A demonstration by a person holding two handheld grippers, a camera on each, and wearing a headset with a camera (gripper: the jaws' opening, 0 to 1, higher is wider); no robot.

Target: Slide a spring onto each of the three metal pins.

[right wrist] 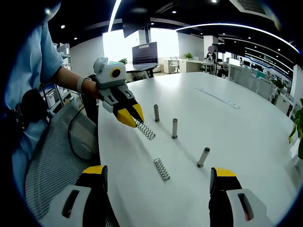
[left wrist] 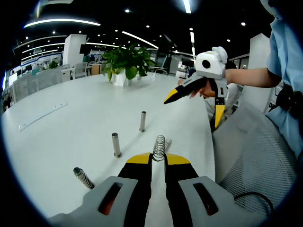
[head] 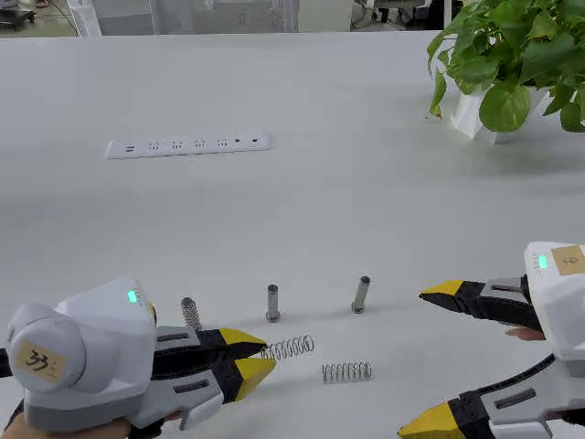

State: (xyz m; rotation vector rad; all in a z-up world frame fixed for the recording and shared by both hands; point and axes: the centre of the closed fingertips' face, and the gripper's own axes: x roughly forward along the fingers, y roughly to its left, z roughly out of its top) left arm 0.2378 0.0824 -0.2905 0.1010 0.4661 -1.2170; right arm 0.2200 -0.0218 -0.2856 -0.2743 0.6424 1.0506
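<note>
Left gripper point(head: 263, 355), held level and low, is clamped on one end of a spring point(head: 289, 347) jutting past its tips. Right gripper point(head: 413, 361), also level, has jaws spread wide. A loose spring point(head: 347, 371) lies flat between the tools. Beyond the tips stand a sprung pin point(head: 190, 313), a bare middle pin point(head: 272, 303) and a bare end pin point(head: 361, 294).

A wide white workbench point(head: 366, 110) stands in an open-plan office. A white power strip point(head: 187, 144) lies at upper left of the head view, and a leafy potted plant point(head: 512, 55) at upper right. Strip lights point(left wrist: 61, 22) cross the dark ceiling point(left wrist: 156, 14), with a grey mesh chair point(left wrist: 251, 151) at lower right of the left gripper view.
</note>
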